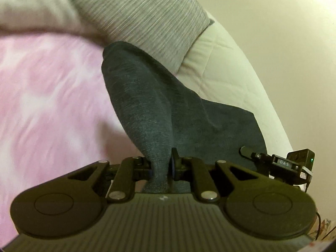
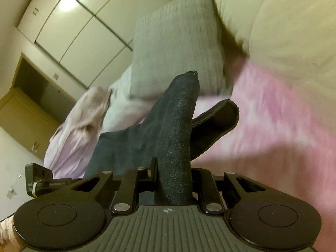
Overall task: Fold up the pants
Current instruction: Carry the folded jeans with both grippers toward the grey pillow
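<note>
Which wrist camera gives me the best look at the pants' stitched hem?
Right wrist: the pants rise from the right gripper, stitched hem hanging open. Left wrist shows only bunched cloth in the left gripper, no hem.

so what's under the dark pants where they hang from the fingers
Under the lifted dark pants lies a pink patterned bedspread, with a grey striped pillow behind. Both the left gripper and right gripper pinch them. Whatever the trailing cloth covers is hidden.
</note>
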### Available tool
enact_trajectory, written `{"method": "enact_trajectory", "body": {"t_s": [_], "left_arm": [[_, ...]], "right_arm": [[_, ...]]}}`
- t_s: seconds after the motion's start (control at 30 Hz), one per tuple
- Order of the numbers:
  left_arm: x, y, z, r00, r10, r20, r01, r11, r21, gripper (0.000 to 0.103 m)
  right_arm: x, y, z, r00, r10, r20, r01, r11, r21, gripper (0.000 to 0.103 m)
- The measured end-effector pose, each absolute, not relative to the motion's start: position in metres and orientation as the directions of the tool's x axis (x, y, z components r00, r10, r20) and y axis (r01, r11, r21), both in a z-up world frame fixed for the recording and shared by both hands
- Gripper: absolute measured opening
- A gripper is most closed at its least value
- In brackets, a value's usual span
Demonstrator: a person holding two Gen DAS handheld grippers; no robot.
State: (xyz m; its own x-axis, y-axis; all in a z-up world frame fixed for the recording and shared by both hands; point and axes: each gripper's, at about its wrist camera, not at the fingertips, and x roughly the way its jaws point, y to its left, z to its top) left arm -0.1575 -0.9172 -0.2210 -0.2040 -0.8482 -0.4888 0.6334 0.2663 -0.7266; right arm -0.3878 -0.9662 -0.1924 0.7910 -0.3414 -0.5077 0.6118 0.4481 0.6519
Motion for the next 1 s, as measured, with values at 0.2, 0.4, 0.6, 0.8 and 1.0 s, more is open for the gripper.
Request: {"method": "enact_trajectory", "body": {"t_s": [0.2,0.4,0.6,0.8,1.0], "left_arm": [[-0.130,-1.014,-0.235,-0.186,-0.828,-0.528,0.654,0.297,-0.696,0.011],[-0.112,-1.080,-0.295,-0.116,-0.745,-0.656,0.669,0.429,-0.606,0.020],[-0.113,-1.056,-0.290,0.044,-0.726,-0.687,0.698,0.514,-0.498,0.025],[-0.113,-1.075,-0.264,0.137,-0.770,-0.623,0.785,0.468,-0.406,0.025],[-0.129,-1.135,-0.299,0.152,-0.694,-0.704,0.877,0.423,-0.228,0.021]], "right_arm": [[-0.385,-1.062,-0.233,0.773,-0.337,-0.538,0.635,0.402,0.660,0.015],[-0.368,-1.107,-0.303,0.570,-0.368,-0.735,0.820,0.314,0.479,0.046],[-0.360,-1.062,-0.277,0.337,-0.608,-0.718,0.927,0.350,0.139,0.057],[-0.317,-1.052,-0.267,0.330,-0.737,-0.589,0.867,0.484,-0.119,0.030],[-0.296,-1.098,-0.316,0.317,-0.696,-0.644,0.822,0.541,-0.180,0.017]]}}
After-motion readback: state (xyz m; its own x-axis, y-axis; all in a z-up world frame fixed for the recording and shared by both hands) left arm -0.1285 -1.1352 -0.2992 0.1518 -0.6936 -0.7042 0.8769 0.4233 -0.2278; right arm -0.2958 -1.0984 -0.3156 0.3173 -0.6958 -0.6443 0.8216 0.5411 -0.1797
